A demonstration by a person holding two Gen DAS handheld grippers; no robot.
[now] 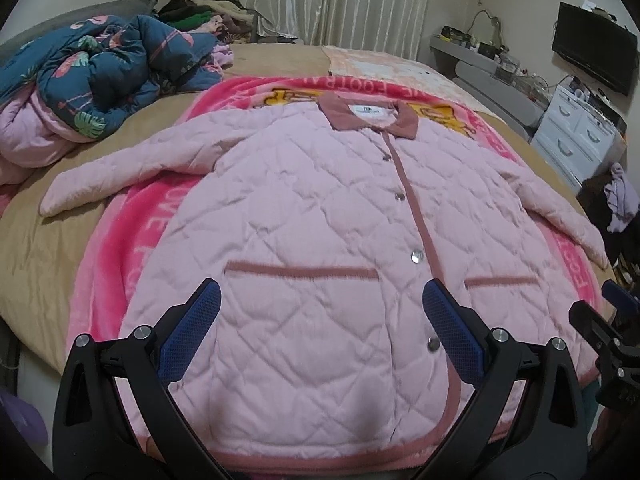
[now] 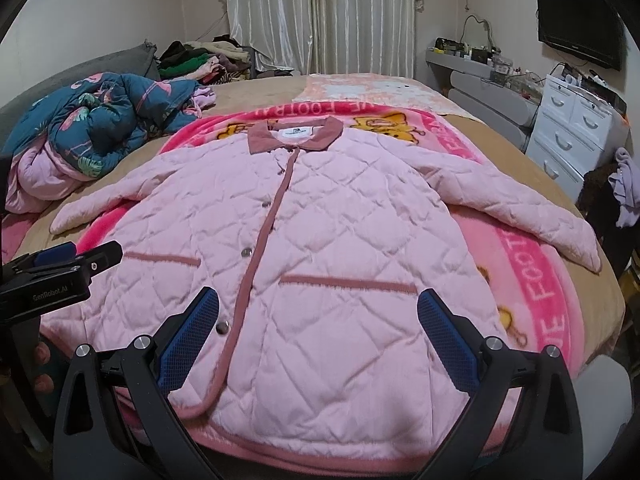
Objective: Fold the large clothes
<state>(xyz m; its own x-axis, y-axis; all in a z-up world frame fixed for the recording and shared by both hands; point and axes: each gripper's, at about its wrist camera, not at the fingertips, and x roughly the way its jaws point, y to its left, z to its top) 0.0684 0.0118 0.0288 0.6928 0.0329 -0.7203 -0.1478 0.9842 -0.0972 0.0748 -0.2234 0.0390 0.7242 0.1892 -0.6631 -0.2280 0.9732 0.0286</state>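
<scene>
- Pink quilted jacket (image 1: 312,216) lies flat, front up, on a fleece blanket in the middle of the bed; diamond stitching, puffy padded fabric.
- Collar (image 1: 370,114) is darker dusty rose, folded down, white label inside; same rose trim runs down the placket, round the hem and across both pocket slits.
- Round metal snaps (image 1: 417,256) line the placket; front is closed.
- Both sleeves spread out sideways and slightly down; left-view sleeve (image 1: 120,172) ends on the tan sheet, the other sleeve (image 2: 532,216) lies over the blanket edge.
- Blanket (image 2: 532,280) is hot pink plush with white lettering and yellow cartoon bears.
- Left gripper (image 1: 320,308) hovers above the lower left half of the jacket, blue textured pads spread wide, holding nothing.
- Right gripper (image 2: 318,312) hovers above the lower hem area by the pocket, pads likewise spread apart, nothing between them.
- Tan sheet (image 1: 48,248) covers the bed; a crumpled navy flamingo-print quilt (image 1: 100,76) is heaped at its far left.
- White dresser (image 2: 572,128) and wall TV (image 2: 580,28) stand to the right.
</scene>
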